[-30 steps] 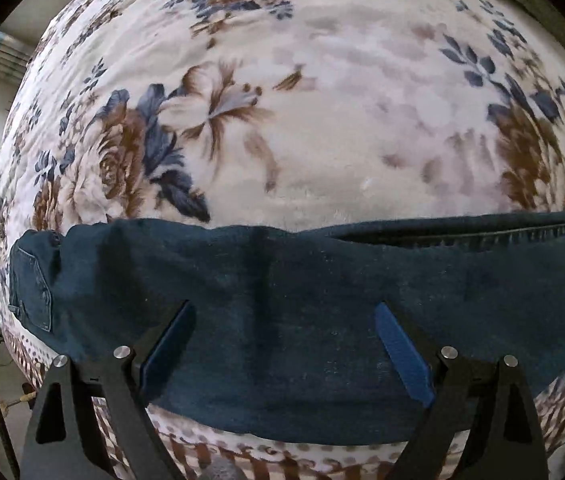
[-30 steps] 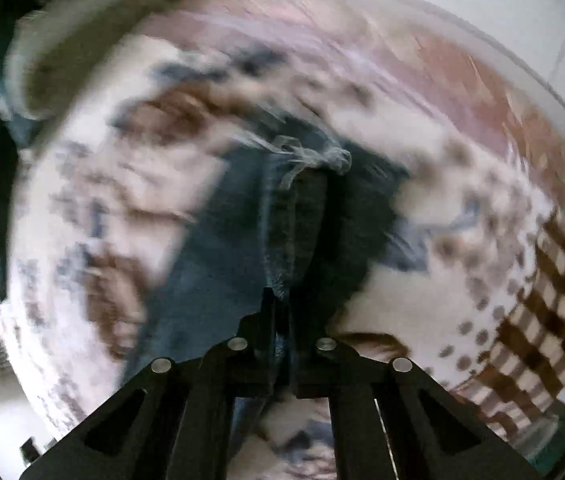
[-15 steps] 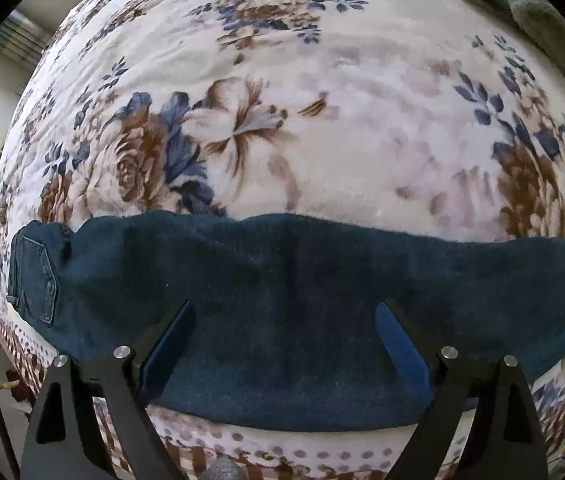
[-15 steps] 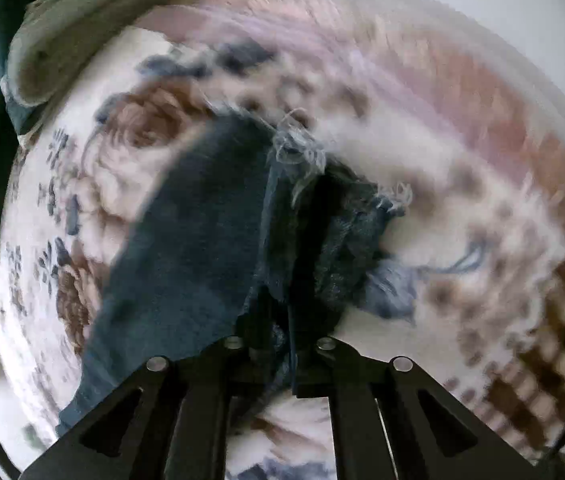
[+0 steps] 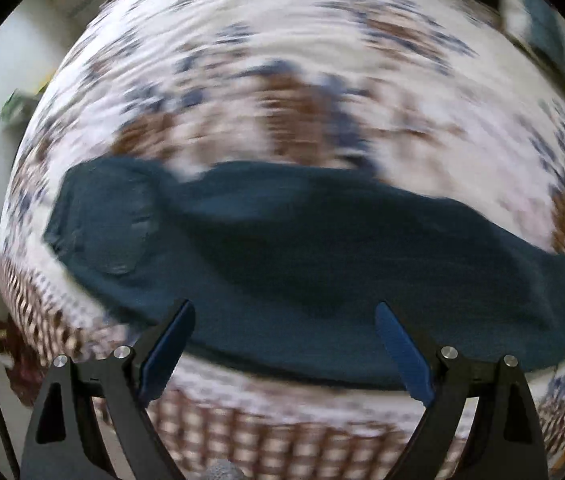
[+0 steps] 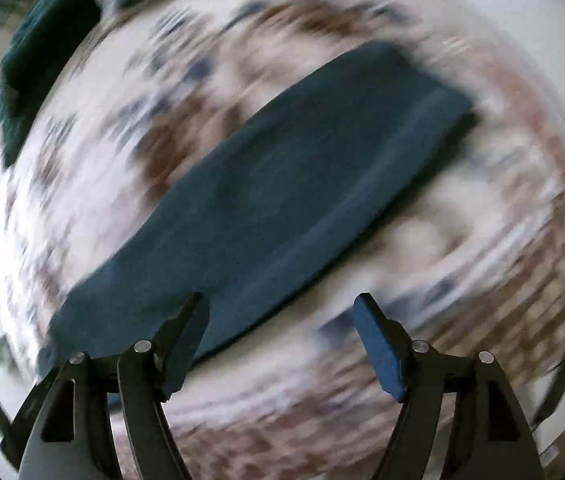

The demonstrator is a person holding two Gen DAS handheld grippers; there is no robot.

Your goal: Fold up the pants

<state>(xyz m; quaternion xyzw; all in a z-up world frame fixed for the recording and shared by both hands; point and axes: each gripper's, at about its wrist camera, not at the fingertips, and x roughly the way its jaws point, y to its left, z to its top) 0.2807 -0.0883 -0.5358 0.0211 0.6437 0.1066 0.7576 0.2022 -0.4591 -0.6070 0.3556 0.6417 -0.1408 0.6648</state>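
Note:
Dark blue denim pants (image 5: 282, 248) lie flat as one long strip across the floral blanket (image 5: 282, 80), waist and back pocket at the left. In the right wrist view the pants (image 6: 266, 200) run diagonally, leg ends at the upper right. My left gripper (image 5: 282, 316) is open and empty, above the strip's near edge. My right gripper (image 6: 280, 312) is open and empty, above the near edge of the legs. Both views are motion blurred.
A pile of dark green and grey clothes (image 6: 42, 40) lies at the far edge of the blanket. The blanket's checked brown border (image 5: 282, 432) runs along the near edge. A white wall (image 6: 542, 20) stands behind.
My right gripper has opened and let go of the leg ends, which now lie flat. Both grippers have pulled back and swung, so the views blur.

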